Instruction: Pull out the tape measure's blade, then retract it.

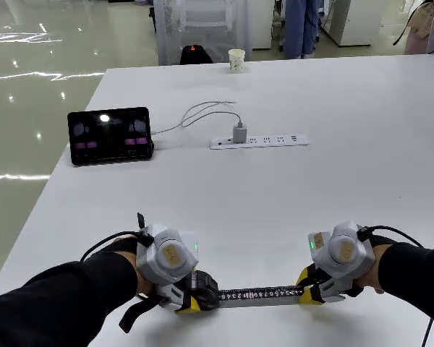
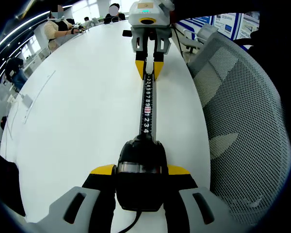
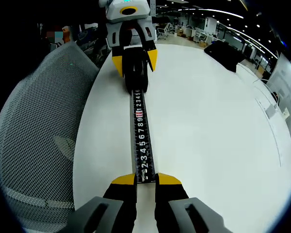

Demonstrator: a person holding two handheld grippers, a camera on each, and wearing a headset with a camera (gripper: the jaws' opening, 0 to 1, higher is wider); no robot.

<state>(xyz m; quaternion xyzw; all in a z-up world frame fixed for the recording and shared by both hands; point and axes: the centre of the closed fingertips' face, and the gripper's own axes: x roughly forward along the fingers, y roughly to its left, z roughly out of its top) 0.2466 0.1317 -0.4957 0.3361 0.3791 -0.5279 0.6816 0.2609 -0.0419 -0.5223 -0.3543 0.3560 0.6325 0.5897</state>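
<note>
Low in the head view, one tape measure (image 1: 205, 289) sits at the desk's (image 1: 333, 202) near edge between two grippers. The left gripper's (image 1: 192, 300) jaws clamp its black body. The right gripper's (image 1: 309, 294) jaws pinch the tip of the drawn-out blade (image 1: 260, 294). Higher up are one tablet (image 1: 110, 135), one power strip (image 1: 260, 141) and one paper cup (image 1: 236, 59).

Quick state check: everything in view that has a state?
Left gripper, shut on tape measure case.
Right gripper, shut on blade tip.
Blade, pulled out, stretched between the grippers.
Tablet, screen lit.
Charger, plugged into power strip.
Paper cup, upright.
</note>
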